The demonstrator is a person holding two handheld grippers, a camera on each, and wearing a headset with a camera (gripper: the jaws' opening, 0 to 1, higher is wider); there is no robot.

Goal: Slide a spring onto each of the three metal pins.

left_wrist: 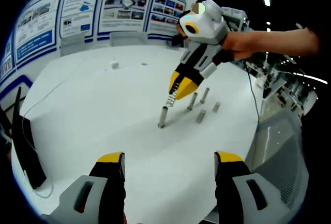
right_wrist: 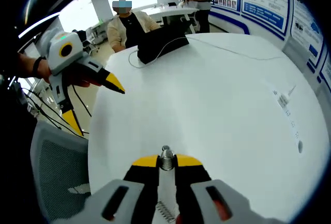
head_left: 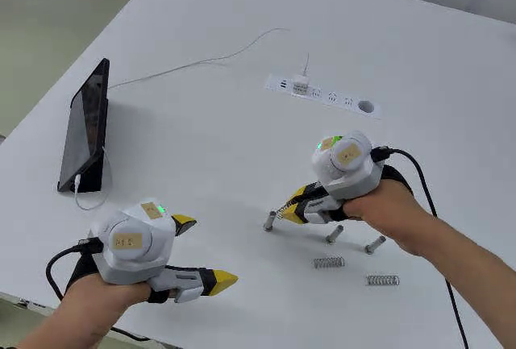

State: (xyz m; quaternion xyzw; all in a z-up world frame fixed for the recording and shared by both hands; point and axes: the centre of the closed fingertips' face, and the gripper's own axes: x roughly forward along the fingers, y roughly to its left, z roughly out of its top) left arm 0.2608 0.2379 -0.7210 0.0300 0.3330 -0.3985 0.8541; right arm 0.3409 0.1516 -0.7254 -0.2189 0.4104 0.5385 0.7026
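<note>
Three short metal pins stand on the white table: one (head_left: 269, 221) at the left, one (head_left: 334, 234) in the middle, one (head_left: 375, 244) at the right. My right gripper (head_left: 289, 210) is shut on a spring (left_wrist: 170, 100), which hangs tilted from its yellow tips just above the left pin (left_wrist: 163, 116). The spring's end (right_wrist: 165, 155) pokes out between the closed right gripper (right_wrist: 165, 162). Two more springs (head_left: 328, 262) (head_left: 382, 280) lie flat in front of the pins. My left gripper (head_left: 203, 252) is open and holds nothing, low and to the left of the pins.
A tablet (head_left: 85, 127) on a stand is at the table's left edge, with a cable running across to a white power strip (head_left: 322, 93) behind the pins. The table's near edge lies just below my left hand. People sit at another table (right_wrist: 170, 14) far off.
</note>
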